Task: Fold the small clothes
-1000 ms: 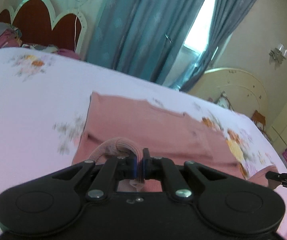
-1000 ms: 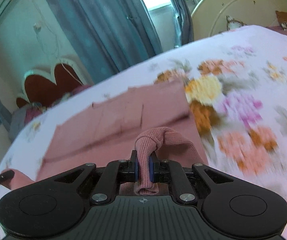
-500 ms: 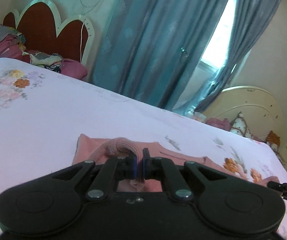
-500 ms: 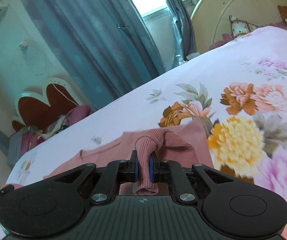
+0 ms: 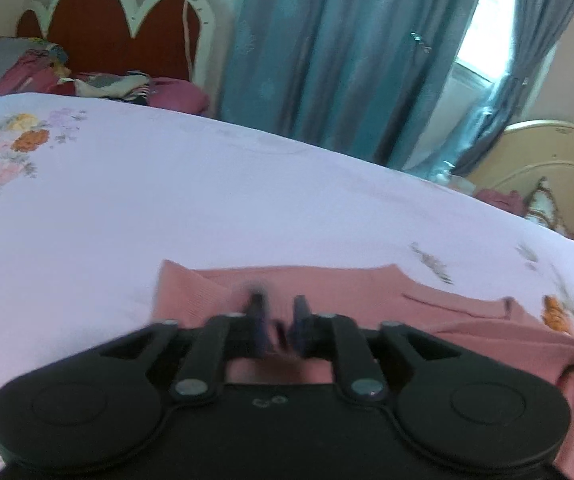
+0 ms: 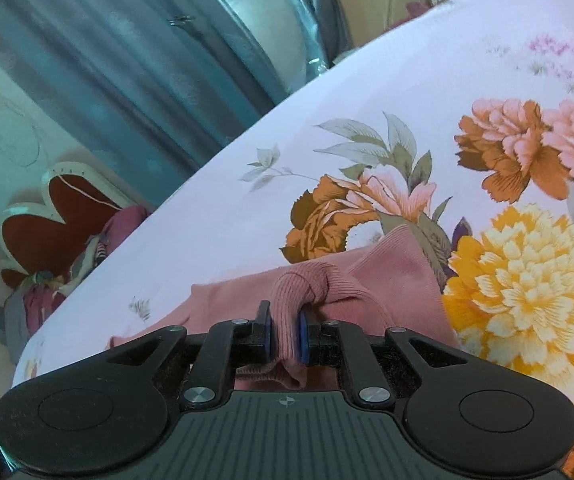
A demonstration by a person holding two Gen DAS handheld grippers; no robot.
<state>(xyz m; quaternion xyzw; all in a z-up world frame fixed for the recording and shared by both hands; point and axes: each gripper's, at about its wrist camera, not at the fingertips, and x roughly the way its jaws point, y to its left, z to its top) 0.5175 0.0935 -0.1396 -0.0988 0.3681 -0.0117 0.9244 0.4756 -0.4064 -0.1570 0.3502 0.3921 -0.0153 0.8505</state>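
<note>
Floral bed point(image 6: 247, 208): both tongs point(image 5: 278, 320) point(image 6: 285, 334) opening, pink garment point(image 6: 399, 264) between jaws.

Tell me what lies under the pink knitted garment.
The pink garment lies on the floral bedsheet, which shows all around it. In the right wrist view it covers part of the printed flowers. Whatever else is beneath the fabric is hidden.

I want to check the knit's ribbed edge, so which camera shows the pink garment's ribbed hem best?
The right wrist view: the ribbed hem is sharp there, bunched between the right gripper's opening jaws. The left wrist view shows the pink garment lying flat on the bedsheet, but blurred, with no ribbing readable.
</note>
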